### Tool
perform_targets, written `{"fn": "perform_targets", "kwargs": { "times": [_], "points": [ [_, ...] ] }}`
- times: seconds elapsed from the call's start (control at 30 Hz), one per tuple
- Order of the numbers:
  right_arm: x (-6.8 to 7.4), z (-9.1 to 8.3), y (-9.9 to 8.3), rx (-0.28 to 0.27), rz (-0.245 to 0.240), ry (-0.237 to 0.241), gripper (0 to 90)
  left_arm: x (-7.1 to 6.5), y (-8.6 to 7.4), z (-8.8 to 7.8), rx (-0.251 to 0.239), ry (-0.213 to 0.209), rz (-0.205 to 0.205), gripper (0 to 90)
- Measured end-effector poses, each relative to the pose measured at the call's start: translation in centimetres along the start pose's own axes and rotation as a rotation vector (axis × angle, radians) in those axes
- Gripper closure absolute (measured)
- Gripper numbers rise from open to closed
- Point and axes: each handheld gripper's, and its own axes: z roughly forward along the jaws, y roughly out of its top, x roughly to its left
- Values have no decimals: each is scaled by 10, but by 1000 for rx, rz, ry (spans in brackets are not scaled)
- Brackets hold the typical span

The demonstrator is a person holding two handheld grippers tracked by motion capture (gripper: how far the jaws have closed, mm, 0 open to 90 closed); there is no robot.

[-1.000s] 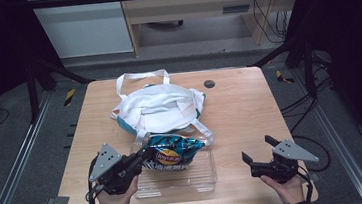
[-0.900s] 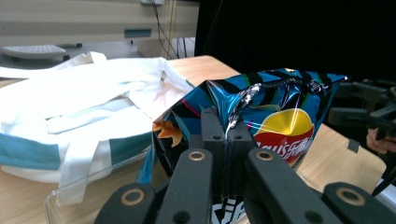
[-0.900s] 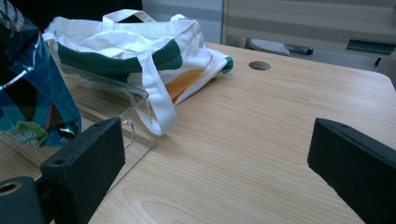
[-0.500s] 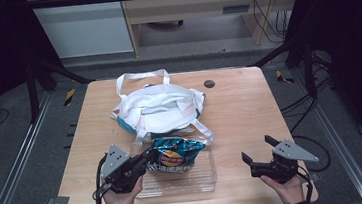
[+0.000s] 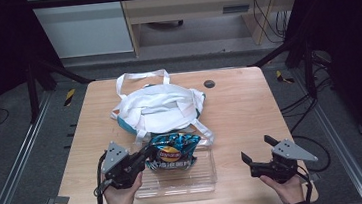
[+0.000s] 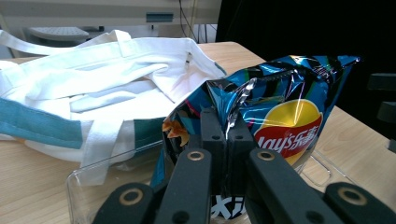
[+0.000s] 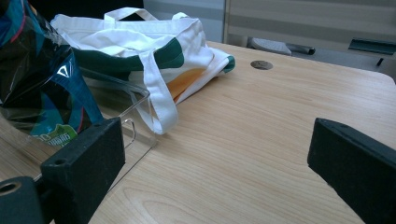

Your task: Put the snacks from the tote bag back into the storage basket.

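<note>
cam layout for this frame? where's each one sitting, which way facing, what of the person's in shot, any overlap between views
High view: above the person's side, looking forward and down on the table; both hands, left gripper, right gripper.
Left gripper view: rides the left gripper, looking along its jaws, which are shut on the chip bag, toward the tote bag.
Right gripper view: rides the right gripper, its jaws wide apart, looking across bare tabletop.
Shared: chip bag, tote bag and clear tray show in all three views.

a wooden table (image 5: 249, 105) stands on grey floor (image 5: 16, 133).
</note>
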Motion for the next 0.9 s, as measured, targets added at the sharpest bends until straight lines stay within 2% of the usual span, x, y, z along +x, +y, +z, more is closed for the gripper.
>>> {"fn": "perform_targets", "kwargs": {
  "times": [0.33, 0.9],
  "points": [
    [0, 1, 0, 1, -3, 0, 43, 2, 4, 6, 1, 31, 23, 883],
    [-1, 2, 0, 2, -3, -2, 43, 7, 15, 20, -7, 61, 13, 863]
  ]
}}
